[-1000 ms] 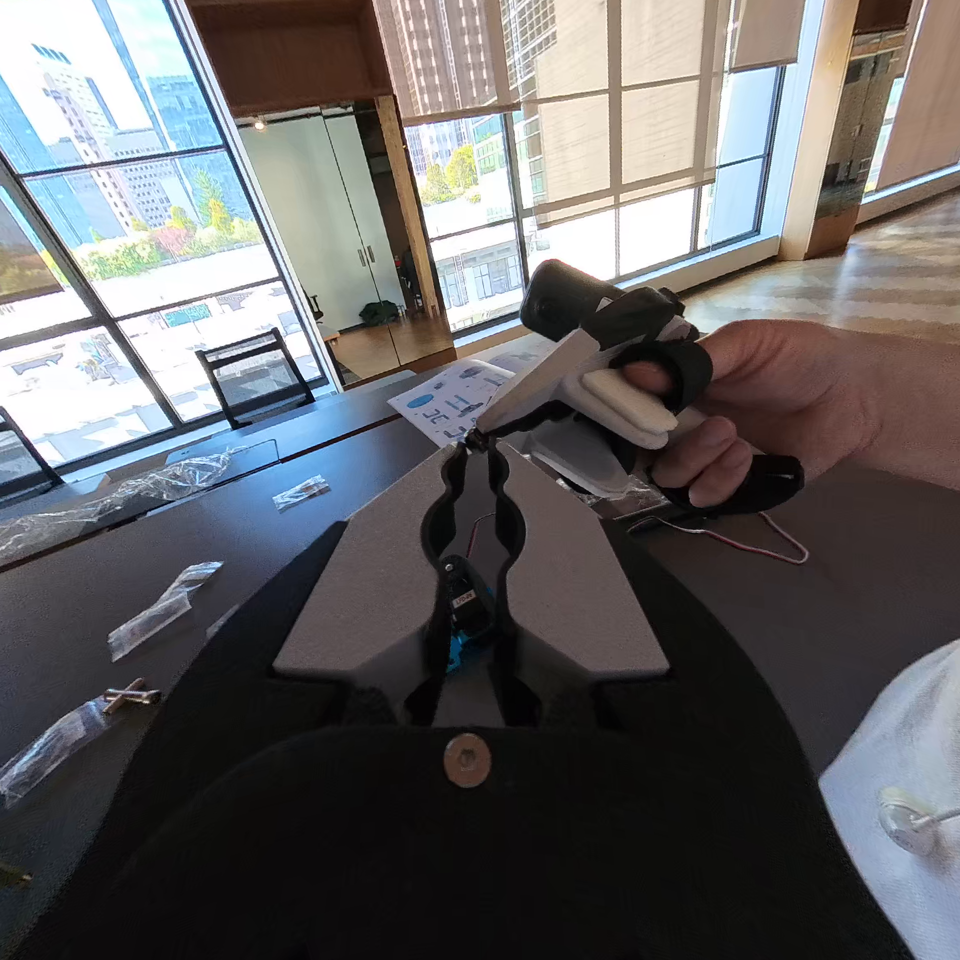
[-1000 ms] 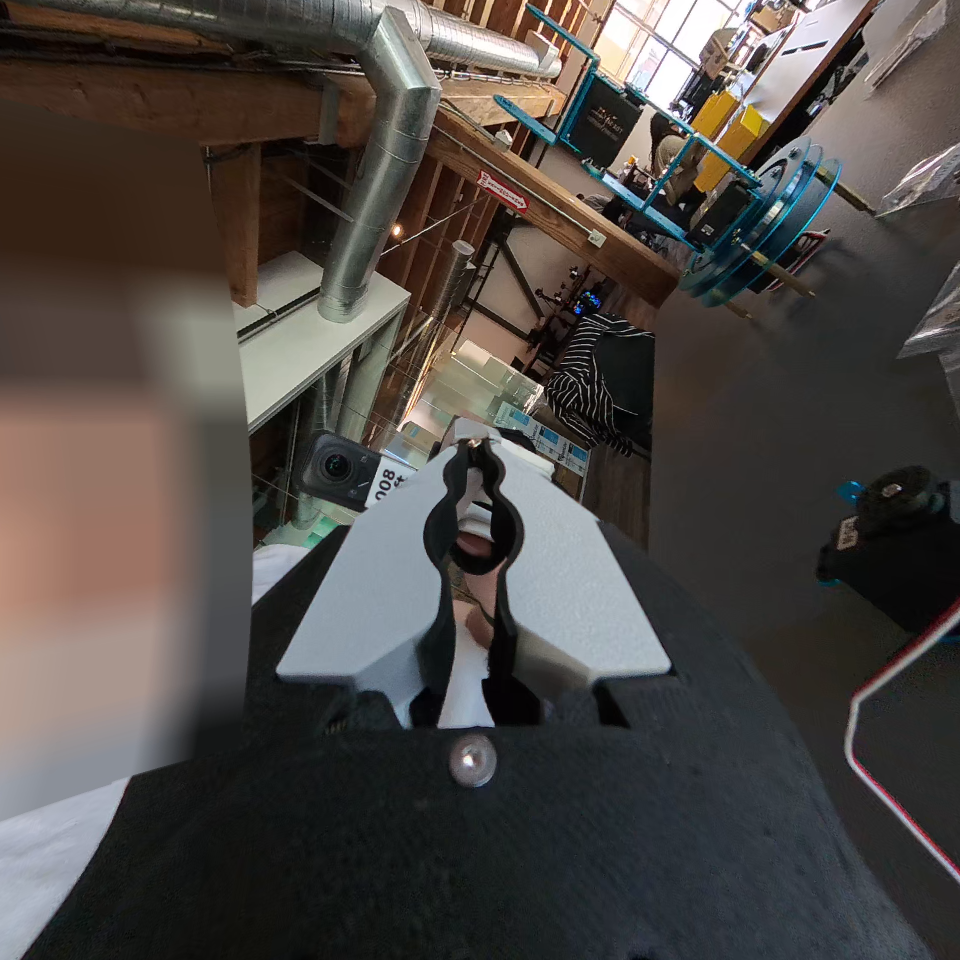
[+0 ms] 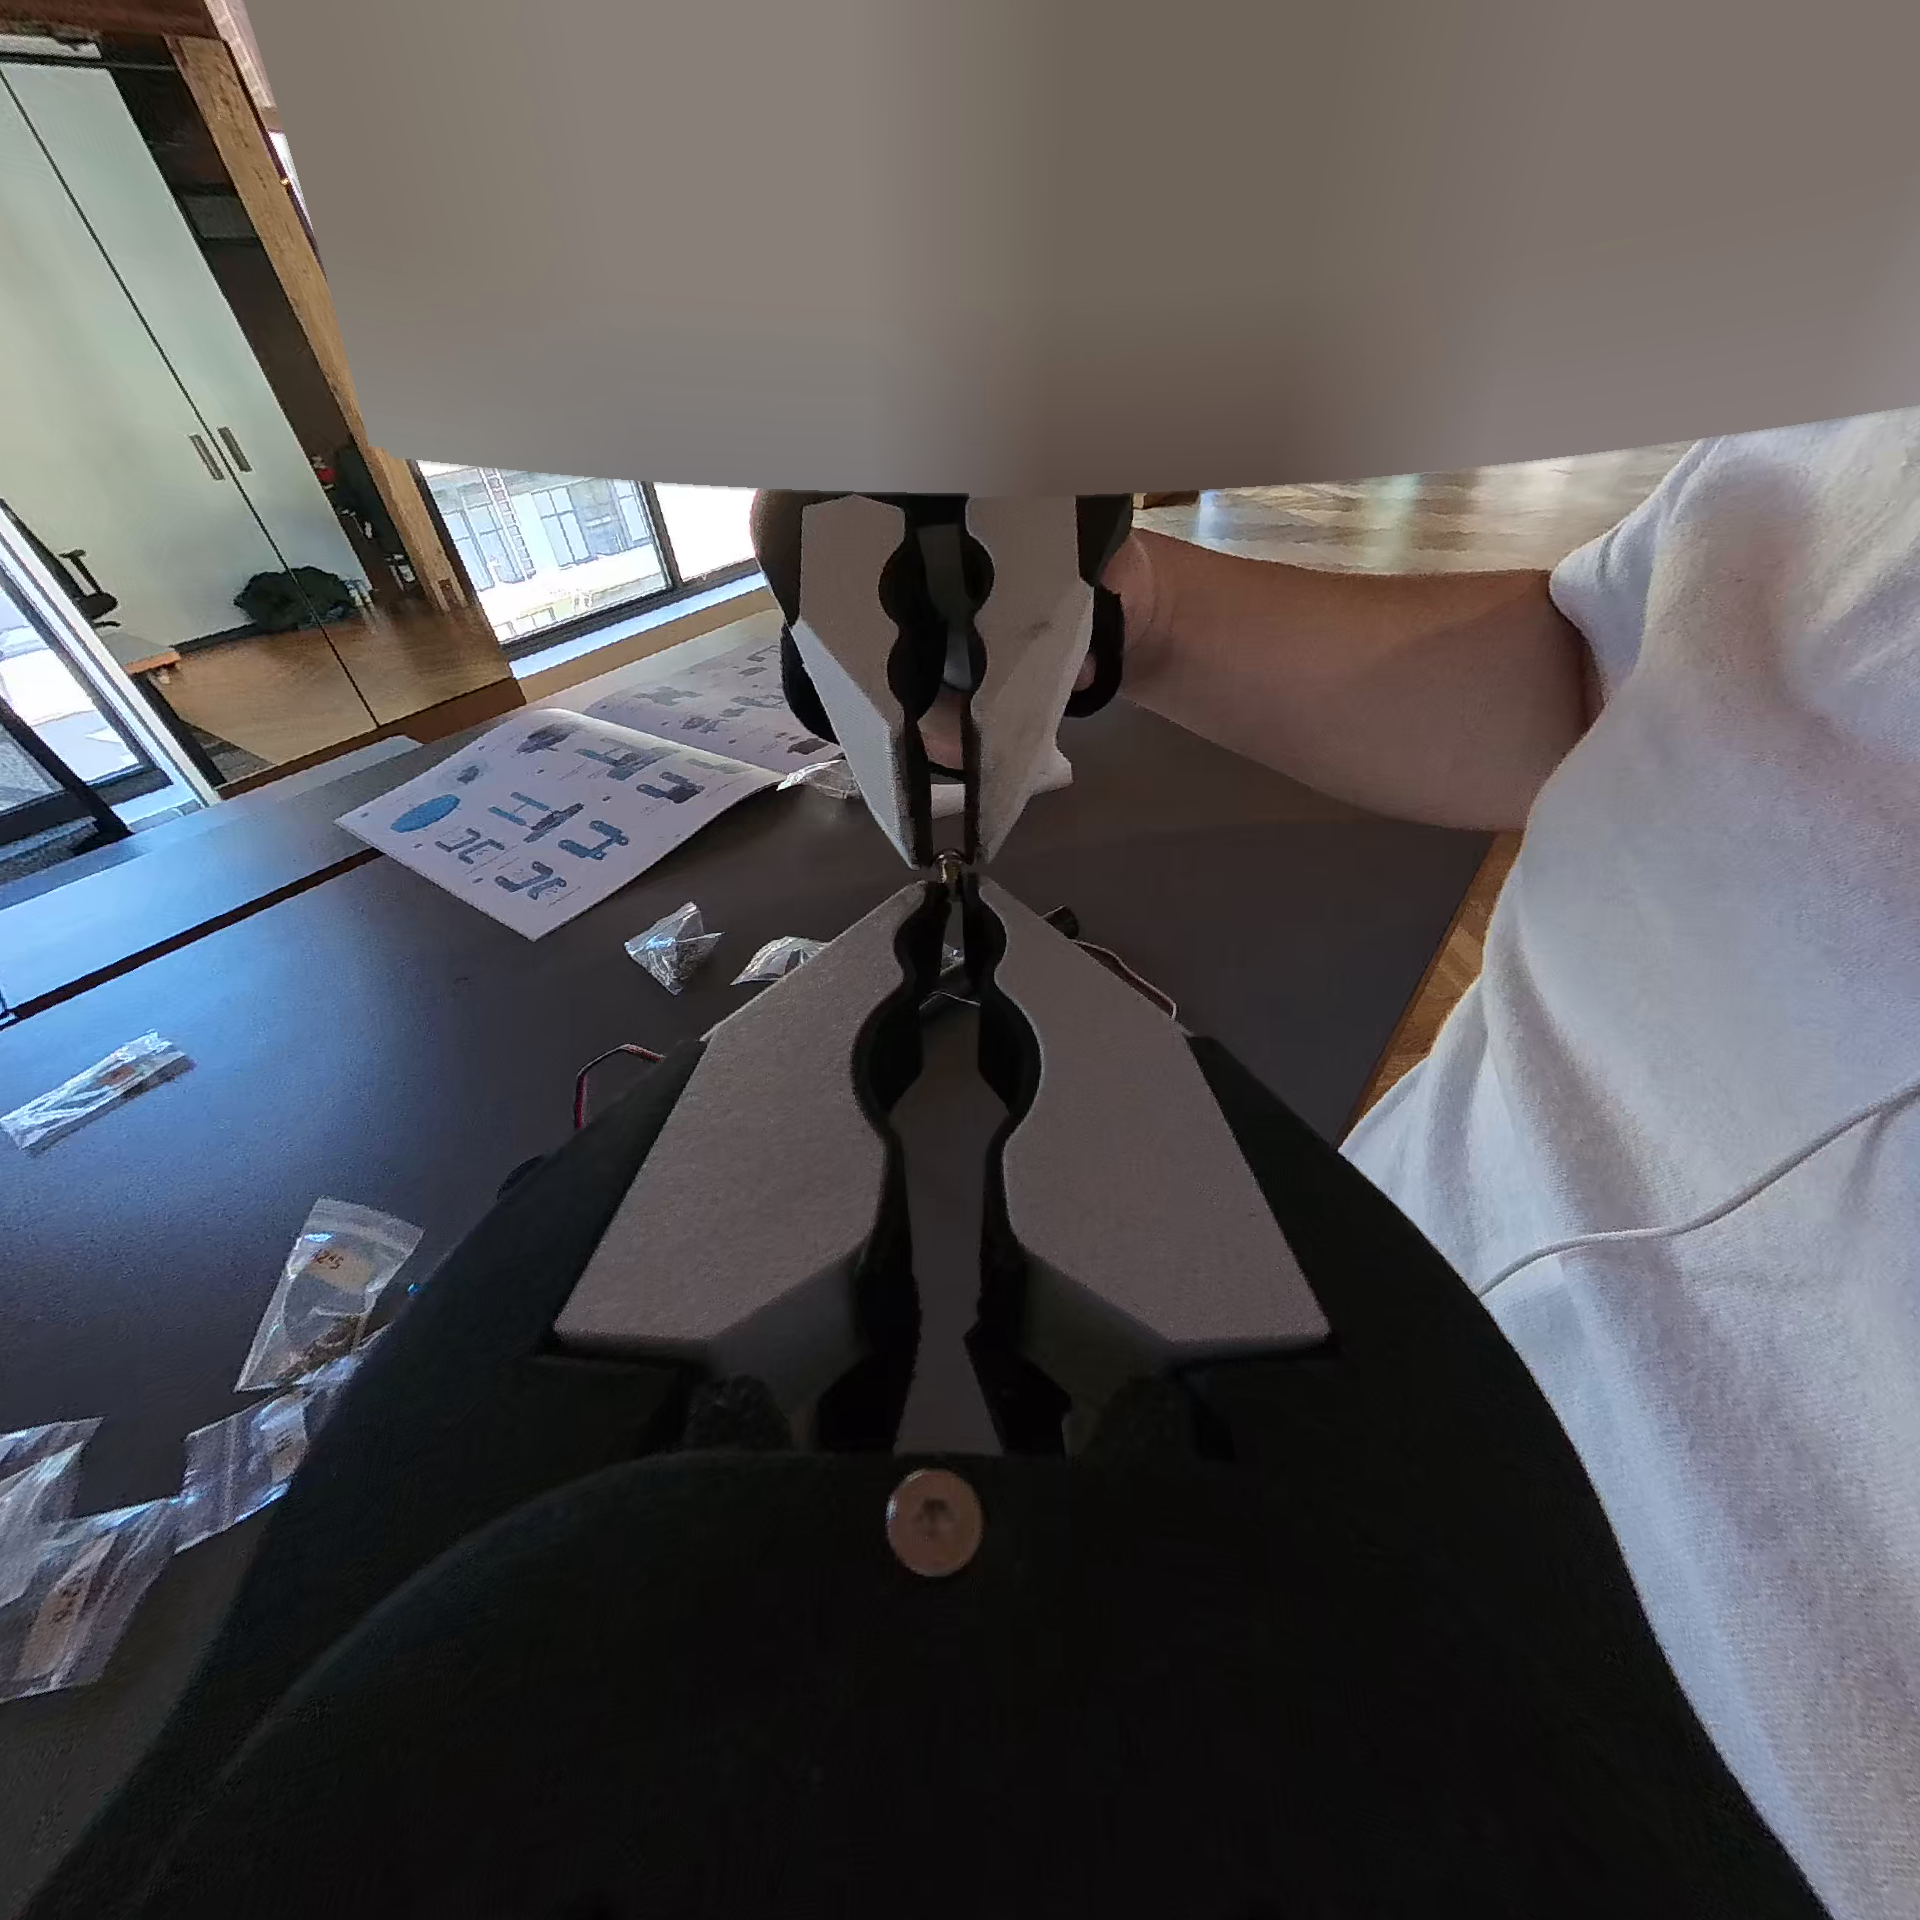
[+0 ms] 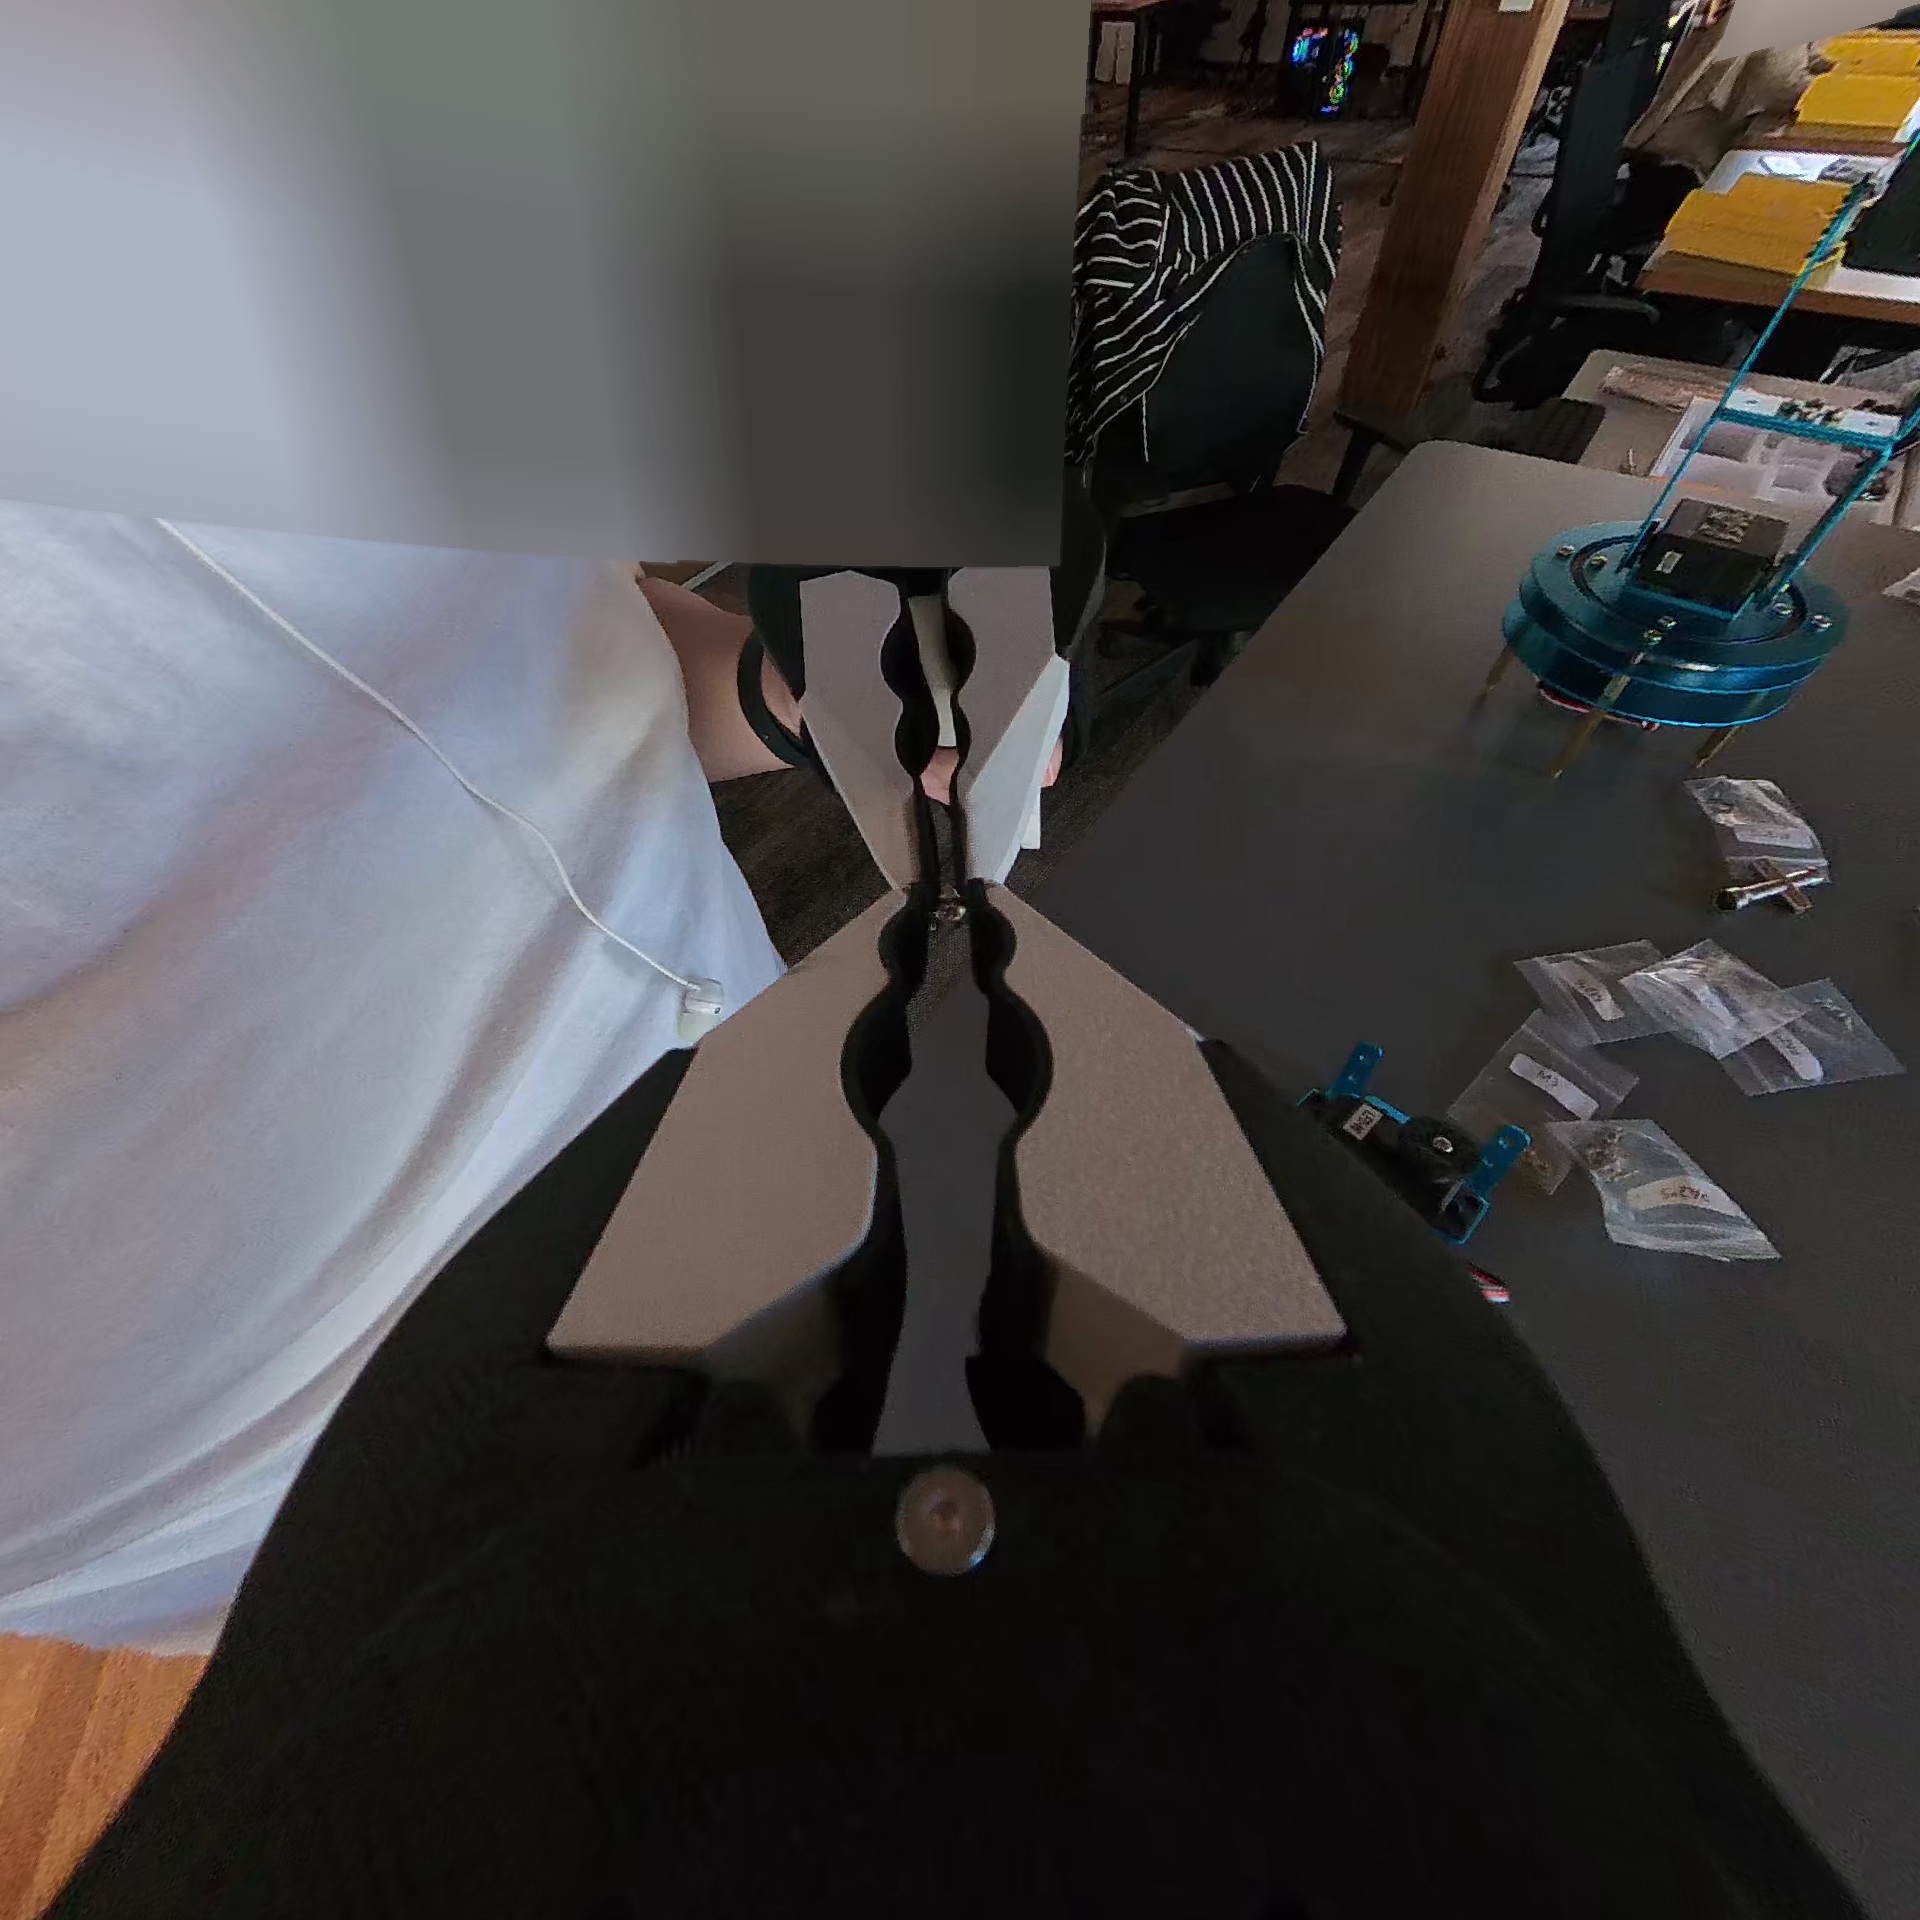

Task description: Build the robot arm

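My two grippers meet tip to tip in the air above a dark table [image 3: 312,1039]. My right gripper [image 4: 945,902] is shut on a small metal screw [image 4: 948,912], pinched at its very tips. In the left wrist view the right gripper [image 3: 943,854] points back at me with the screw [image 3: 948,860] at its tips. My left gripper [image 3: 945,896] has its jaws a narrow slit apart, with its tips right at the screw. I cannot tell whether it grips the screw. It also shows in the right wrist view [image 4: 940,878].
A person in a white shirt [image 3: 1662,1039] stands close behind both grippers. On the table lie an open instruction sheet [image 3: 582,800], several small plastic bags [image 3: 322,1299] [image 4: 1704,1018], a black servo in a blue bracket [image 4: 1413,1143] and a blue round base on legs [image 4: 1673,634]. The tips of both grippers are at nearly the same place.
Both grippers have swung round to face each other straight on, close in front of the person. The right gripper still carries the screw. The servo below the left fingers is out of sight.
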`<state>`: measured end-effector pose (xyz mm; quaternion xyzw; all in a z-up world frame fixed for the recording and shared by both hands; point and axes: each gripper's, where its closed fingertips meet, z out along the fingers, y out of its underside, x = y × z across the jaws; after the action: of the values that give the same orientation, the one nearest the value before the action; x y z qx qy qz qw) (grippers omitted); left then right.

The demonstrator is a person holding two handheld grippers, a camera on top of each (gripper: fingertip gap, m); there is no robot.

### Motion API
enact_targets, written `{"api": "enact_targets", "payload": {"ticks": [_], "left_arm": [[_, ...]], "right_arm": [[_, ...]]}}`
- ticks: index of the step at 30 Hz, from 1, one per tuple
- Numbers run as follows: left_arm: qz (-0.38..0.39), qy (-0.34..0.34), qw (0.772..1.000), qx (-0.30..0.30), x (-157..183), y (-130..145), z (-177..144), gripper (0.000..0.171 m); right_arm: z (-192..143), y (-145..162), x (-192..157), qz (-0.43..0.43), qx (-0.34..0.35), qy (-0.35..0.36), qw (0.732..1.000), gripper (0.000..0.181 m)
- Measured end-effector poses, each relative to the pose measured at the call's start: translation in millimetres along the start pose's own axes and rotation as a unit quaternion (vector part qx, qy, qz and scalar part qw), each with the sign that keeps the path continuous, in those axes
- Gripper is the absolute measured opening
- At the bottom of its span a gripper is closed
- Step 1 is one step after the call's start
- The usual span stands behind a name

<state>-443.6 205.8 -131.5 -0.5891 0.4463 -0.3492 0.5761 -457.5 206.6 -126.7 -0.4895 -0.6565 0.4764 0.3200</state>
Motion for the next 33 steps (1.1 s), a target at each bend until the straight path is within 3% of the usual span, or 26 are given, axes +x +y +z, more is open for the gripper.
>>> {"api": "enact_targets", "payload": {"ticks": [28,30,33], "left_arm": [[-0.021,0.0,0.999,0.03,-5.8,5.7,-8.0,0.005],[-0.017,-0.02,0.999,0.021,-16.2,15.3,-13.4,0.021],[-0.03,-0.067,0.997,-0.032,-45.9,50.4,-25.1,0.029]], "right_arm": [[8.3,4.1,7.4,0.001,-0.028,-0.004,1.0,0.005],[8.9,7.8,20.7,-0.001,-0.046,0.027,0.999,0.005],[12.4,18.6,47.6,-0.006,-0.106,0.081,0.991,0.006]]}}
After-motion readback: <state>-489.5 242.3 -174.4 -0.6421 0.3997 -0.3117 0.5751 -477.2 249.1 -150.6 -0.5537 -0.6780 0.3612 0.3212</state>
